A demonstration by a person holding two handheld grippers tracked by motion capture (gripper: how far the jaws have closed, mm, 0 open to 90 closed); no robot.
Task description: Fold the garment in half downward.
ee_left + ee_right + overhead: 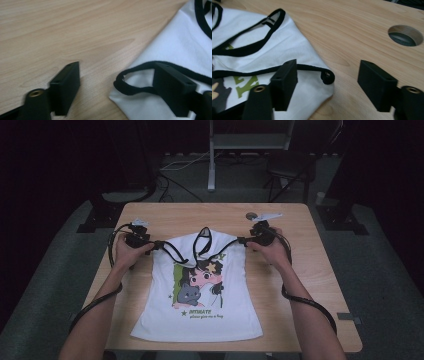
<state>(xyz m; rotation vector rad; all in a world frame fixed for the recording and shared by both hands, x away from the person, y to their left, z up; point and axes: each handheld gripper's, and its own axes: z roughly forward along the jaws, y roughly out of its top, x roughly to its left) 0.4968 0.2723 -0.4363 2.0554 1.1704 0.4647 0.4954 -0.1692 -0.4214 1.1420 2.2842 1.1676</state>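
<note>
Left gripper point(150, 243) fingers point(65, 88) spread, released, straddling the shirt's point(200, 295) black-trimmed shoulder corner, right gripper point(245, 240) fingers point(284, 83) likewise parted astride the other corner, soft white printed shirt flat on pale woodgrain bench point(295, 270), round hole point(405, 35) nearby.

The shirt point(200, 310) was white with black trim at the neck and armholes. Its front print point(199, 285) showed a cartoon figure in pink, black and grey against a green band, with green lettering beneath. The table point(300, 270) was pale wood grain. Both grippers' jaws were black.
</note>
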